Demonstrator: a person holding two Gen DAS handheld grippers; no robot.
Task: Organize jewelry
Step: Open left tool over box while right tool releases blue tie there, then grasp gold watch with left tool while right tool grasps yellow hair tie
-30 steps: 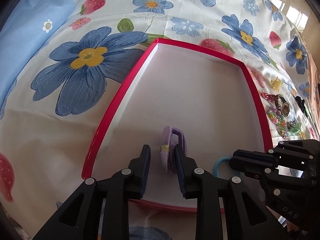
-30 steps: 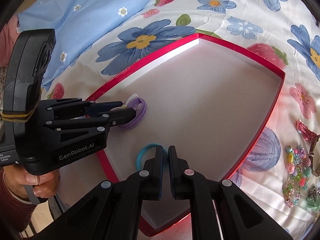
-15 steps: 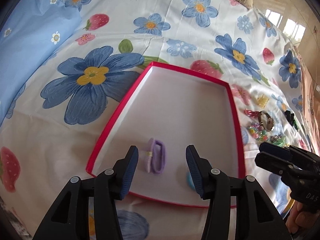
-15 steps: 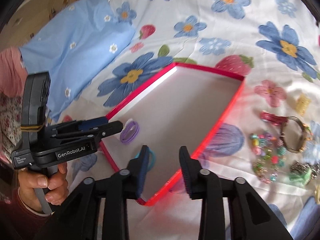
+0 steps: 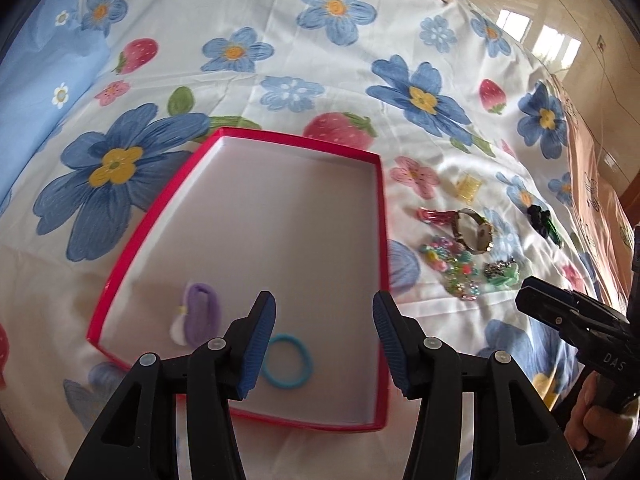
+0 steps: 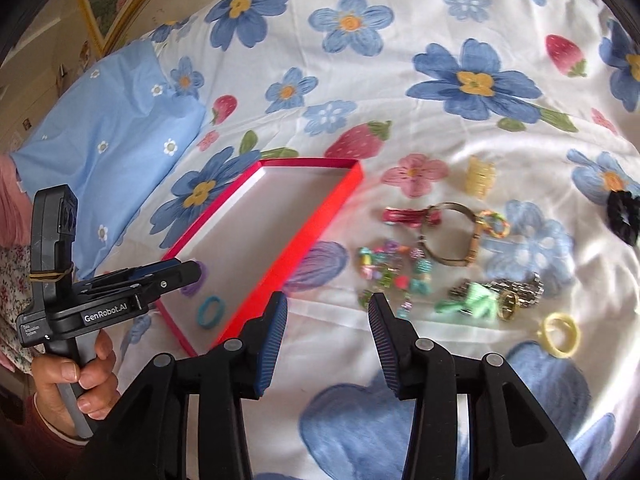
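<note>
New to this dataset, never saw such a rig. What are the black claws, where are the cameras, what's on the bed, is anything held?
No robot: a person holds a two-finger gripper in each hand, with a fisheye camera on each looking along its fingers. One view shows the left gripper, the other the right gripper. Both are open and hold nothing. On the flowered bedsheet lies a red tray containing a purple hair tie and a blue hair tie. Beside the tray wait a watch, beads and a yellow ring.
</note>
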